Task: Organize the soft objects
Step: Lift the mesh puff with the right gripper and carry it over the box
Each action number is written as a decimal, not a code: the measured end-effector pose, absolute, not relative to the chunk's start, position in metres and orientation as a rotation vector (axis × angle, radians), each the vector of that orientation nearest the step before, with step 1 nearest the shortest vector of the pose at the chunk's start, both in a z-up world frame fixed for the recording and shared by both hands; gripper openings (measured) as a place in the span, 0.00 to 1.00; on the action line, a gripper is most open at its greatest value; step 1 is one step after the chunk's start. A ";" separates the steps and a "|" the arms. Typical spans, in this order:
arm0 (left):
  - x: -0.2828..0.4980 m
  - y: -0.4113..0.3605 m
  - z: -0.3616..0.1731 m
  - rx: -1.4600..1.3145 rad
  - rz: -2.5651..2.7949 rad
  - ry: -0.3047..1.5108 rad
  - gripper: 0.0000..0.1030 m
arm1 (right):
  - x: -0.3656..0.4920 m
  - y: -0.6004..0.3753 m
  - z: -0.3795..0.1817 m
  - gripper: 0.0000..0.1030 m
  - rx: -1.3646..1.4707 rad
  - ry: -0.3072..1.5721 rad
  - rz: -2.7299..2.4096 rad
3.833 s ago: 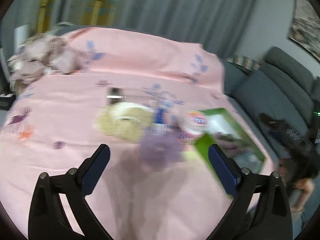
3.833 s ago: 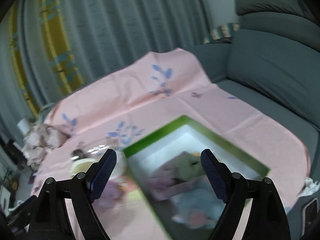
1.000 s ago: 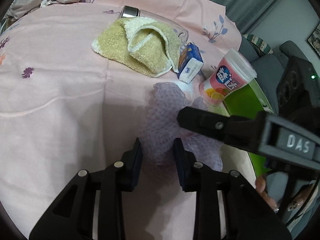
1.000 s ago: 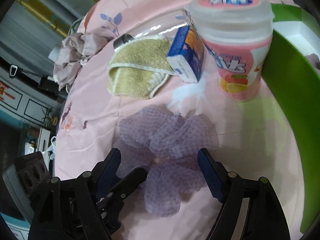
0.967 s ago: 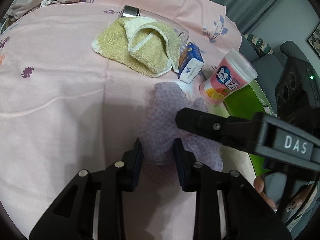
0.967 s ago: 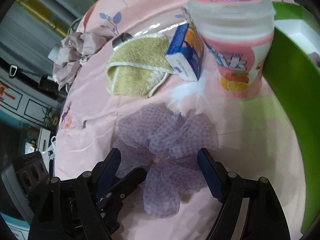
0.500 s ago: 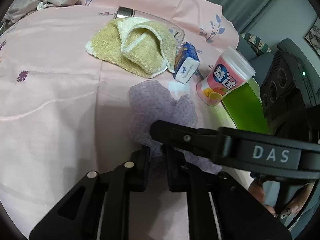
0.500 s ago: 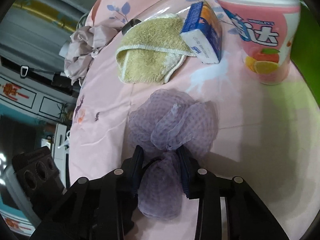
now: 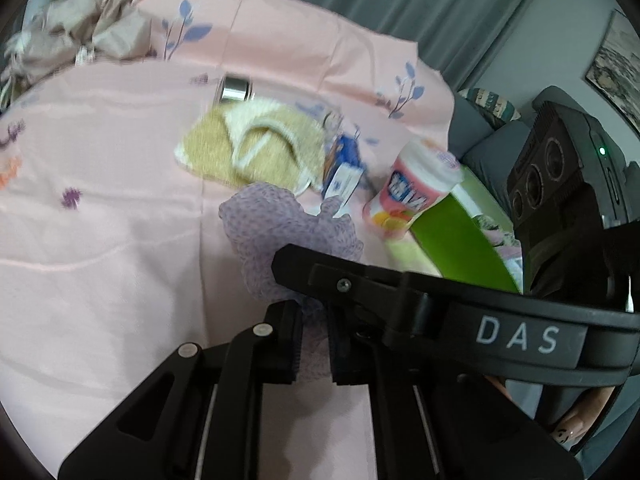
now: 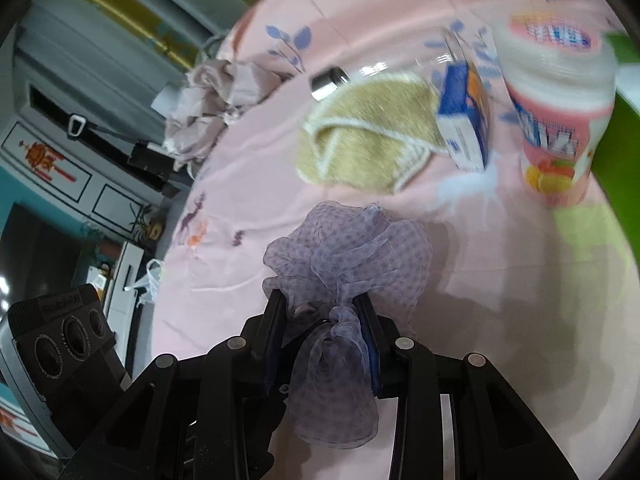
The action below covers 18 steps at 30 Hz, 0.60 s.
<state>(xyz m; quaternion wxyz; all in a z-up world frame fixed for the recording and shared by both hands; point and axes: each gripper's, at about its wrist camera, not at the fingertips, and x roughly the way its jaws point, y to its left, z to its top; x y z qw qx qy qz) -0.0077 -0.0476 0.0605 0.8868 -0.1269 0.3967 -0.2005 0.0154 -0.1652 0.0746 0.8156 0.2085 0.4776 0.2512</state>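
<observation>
A lilac mesh scrunchie hangs just above the pink sheet, pinched from two sides. My left gripper is shut on its near edge. My right gripper is shut on the bunched middle of the same scrunchie, and its arm crosses the left wrist view in front of my left fingers. A yellow terry towel lies folded behind it. The green box with soft things inside sits at the right.
A pink gum tub stands beside the green box, with a blue tissue pack and a glass bottle with a metal cap near the towel. Crumpled grey cloth lies at the far left. A grey sofa is behind.
Both grippers closed on the scrunchie, the right from wide open, and both rose, lifting it off the sheet. The view tilted up toward the curtain.
</observation>
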 end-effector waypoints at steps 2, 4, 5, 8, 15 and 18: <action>-0.015 -0.048 0.073 -0.229 -0.428 0.783 0.06 | 0.011 -0.166 0.086 0.36 0.443 0.977 0.548; -0.020 -0.050 0.086 -0.193 -0.445 0.747 0.06 | 0.005 -0.170 0.099 0.36 0.450 0.924 0.563; -0.024 -0.049 0.093 -0.191 -0.455 0.719 0.06 | 0.000 -0.173 0.108 0.36 0.458 0.893 0.574; -0.033 -0.052 0.109 -0.183 -0.478 0.667 0.06 | -0.007 -0.180 0.124 0.36 0.447 0.842 0.582; -0.042 -0.079 0.142 -0.142 -0.541 0.587 0.06 | -0.028 -0.210 0.162 0.36 0.427 0.699 0.543; -0.044 -0.097 0.153 -0.112 -0.572 0.565 0.06 | -0.034 -0.228 0.169 0.36 0.439 0.657 0.511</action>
